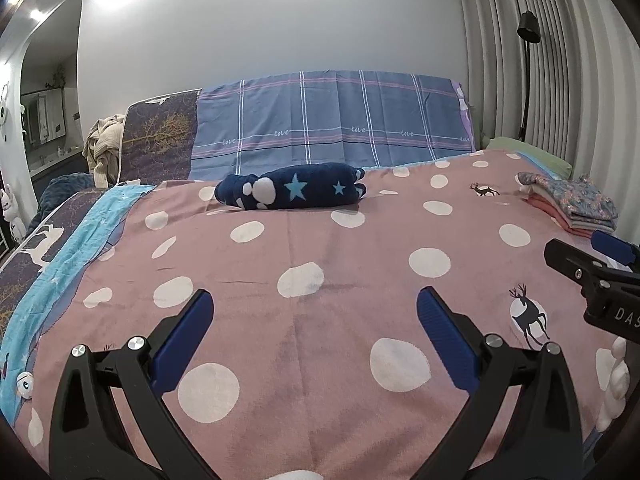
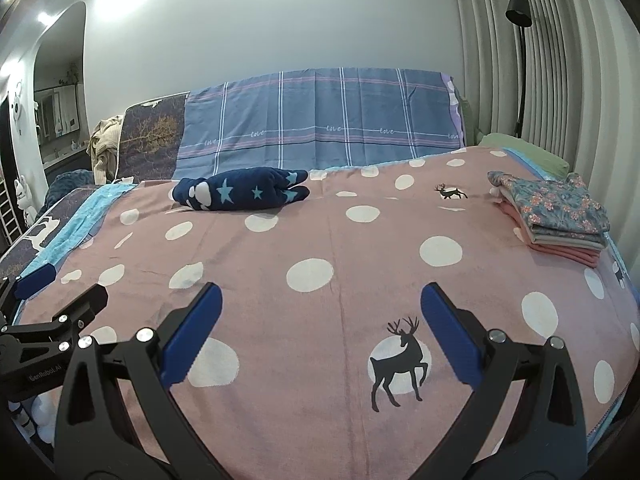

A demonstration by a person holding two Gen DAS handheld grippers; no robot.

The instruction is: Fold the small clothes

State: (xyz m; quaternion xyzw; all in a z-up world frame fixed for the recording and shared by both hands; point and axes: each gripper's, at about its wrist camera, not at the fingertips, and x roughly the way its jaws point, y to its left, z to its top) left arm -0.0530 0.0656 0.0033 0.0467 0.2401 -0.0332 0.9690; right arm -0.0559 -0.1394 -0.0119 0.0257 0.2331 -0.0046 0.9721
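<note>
A dark blue garment with pale stars [image 1: 290, 186] lies bunched at the far side of the pink dotted bedspread [image 1: 320, 360]; it also shows in the right wrist view [image 2: 240, 193]. A stack of folded clothes, floral piece on top [image 2: 554, 212], sits at the right edge; it also shows in the left wrist view [image 1: 568, 206]. My left gripper [image 1: 314, 304] is open and empty, low over the near part of the bedspread. My right gripper [image 2: 320, 300] is open and empty beside it, to its right.
A blue plaid cloth [image 1: 332, 120] covers the headboard behind the bed. A beige clothes heap [image 1: 104, 144] lies at the far left. A black floor lamp [image 1: 528, 68] stands by the curtains on the right. A green pillow [image 2: 524, 152] lies at the far right corner.
</note>
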